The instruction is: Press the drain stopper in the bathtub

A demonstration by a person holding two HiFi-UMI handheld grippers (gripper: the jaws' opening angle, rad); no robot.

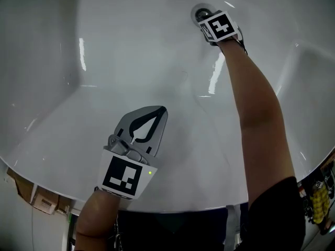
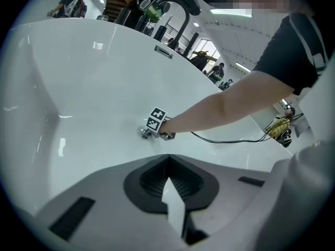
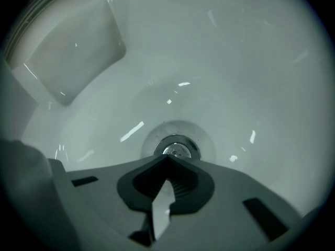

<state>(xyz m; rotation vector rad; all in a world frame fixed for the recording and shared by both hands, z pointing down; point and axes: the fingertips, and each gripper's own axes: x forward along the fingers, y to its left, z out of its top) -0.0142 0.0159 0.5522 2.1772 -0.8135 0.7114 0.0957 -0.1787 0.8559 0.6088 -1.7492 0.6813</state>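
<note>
Head view: the right gripper (image 1: pixel 208 24) sits at the stopper (image 1: pixel 199 11) in the upper right, low in the tub (image 1: pixel 104 61). The left gripper (image 1: pixel 161 113) hangs lower centre, well apart.

Left gripper view: its jaws are closed on nothing, and the tub looks dry and bare.

Right gripper view: the jaws are closed and empty, tips at the stopper's near edge at centre. An off-centre push could skid off the smooth metal onto the tub, or fail to click it.
</note>
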